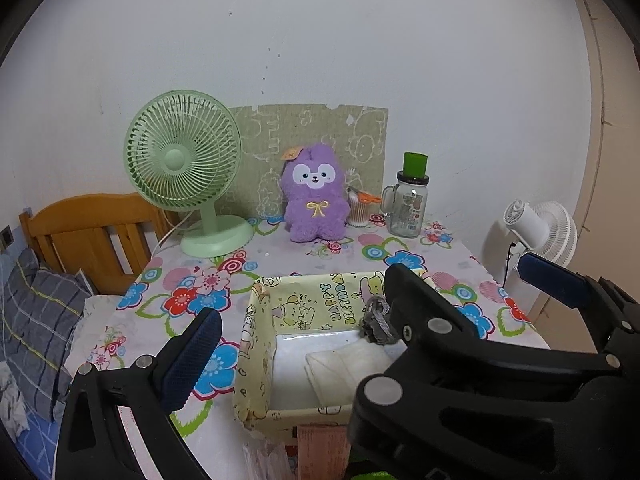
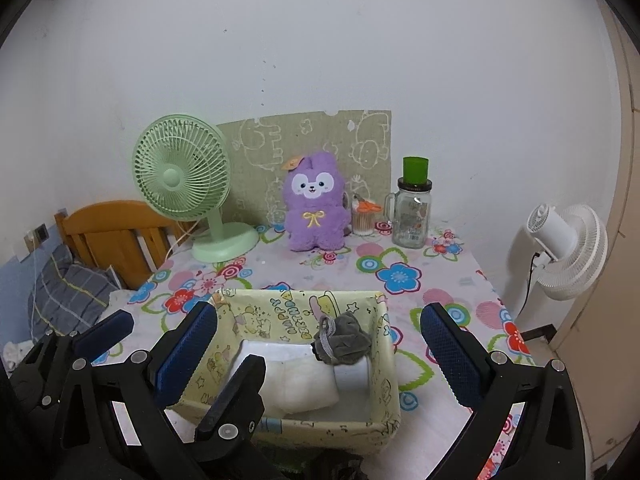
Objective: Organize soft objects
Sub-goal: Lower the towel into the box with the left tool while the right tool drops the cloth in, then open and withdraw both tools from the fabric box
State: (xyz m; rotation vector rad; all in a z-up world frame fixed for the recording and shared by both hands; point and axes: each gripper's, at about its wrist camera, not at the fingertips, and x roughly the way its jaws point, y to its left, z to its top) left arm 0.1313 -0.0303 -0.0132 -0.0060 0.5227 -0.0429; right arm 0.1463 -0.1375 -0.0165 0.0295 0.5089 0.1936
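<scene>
A yellow cartoon-print fabric box [image 1: 256, 344] [image 2: 388, 364] stands at the table's near edge. Inside lie white folded cloths [image 1: 344, 364] [image 2: 296, 380] and a grey scrunched fabric piece [image 1: 376, 320] [image 2: 342, 338]. A purple plush toy [image 1: 314, 194] [image 2: 314, 202] sits upright at the back by the wall. My left gripper [image 1: 360, 304] is open, its fingers astride the box. My right gripper [image 2: 318, 356] is open and empty above the box. In the left wrist view the right gripper's black frame hides the box's right part.
A green desk fan [image 1: 184, 168] [image 2: 182, 178] stands back left. A glass jar with green lid [image 1: 410, 200] [image 2: 412, 210] and a cotton-swab holder [image 1: 360, 210] stand back right. A white fan [image 2: 568, 248] stands off the table's right; a wooden bed frame [image 1: 88, 236] on the left.
</scene>
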